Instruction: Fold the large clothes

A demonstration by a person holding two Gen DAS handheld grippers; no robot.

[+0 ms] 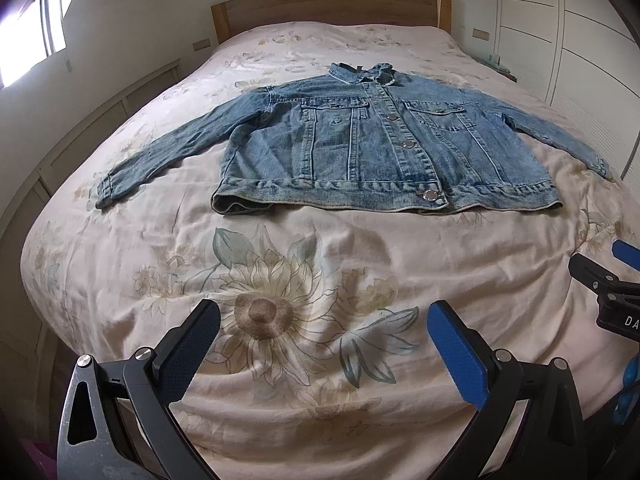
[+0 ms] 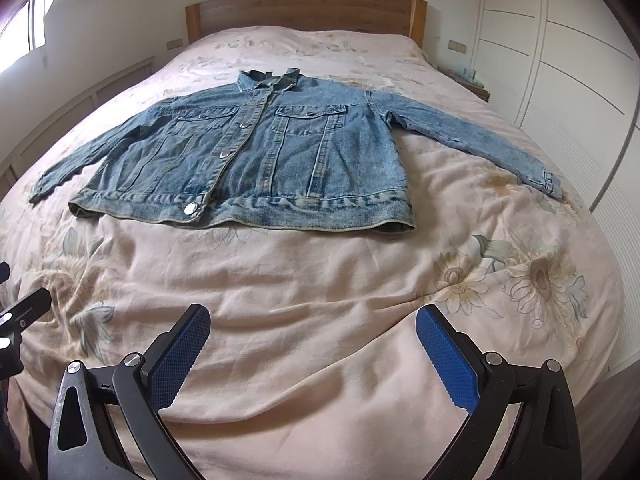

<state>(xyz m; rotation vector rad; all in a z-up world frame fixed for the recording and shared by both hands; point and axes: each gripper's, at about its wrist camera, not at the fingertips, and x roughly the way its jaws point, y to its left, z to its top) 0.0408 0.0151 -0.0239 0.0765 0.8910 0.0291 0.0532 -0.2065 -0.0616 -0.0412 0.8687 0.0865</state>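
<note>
Tongs (image 1: 323, 340) (image 2: 313, 344) — both agape — short of jacket (image 1: 360, 140)

One denim jacket (image 1: 372, 144) lies ahead of both claws on one bed (image 1: 280, 280). Two claws: left claw (image 1: 324, 344), right claw (image 2: 314, 346), each spread wide.

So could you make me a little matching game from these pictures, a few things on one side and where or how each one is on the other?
Things:
1. denim jacket
2. headboard
3. left gripper
4. sunflower print

States or places:
A. wooden, at the far end of the bed
B. open, holding nothing
C. spread flat with sleeves out, buttoned
D. on the pink bedcover, near the foot of the bed

Pairs: 1-C, 2-A, 3-B, 4-D
</note>
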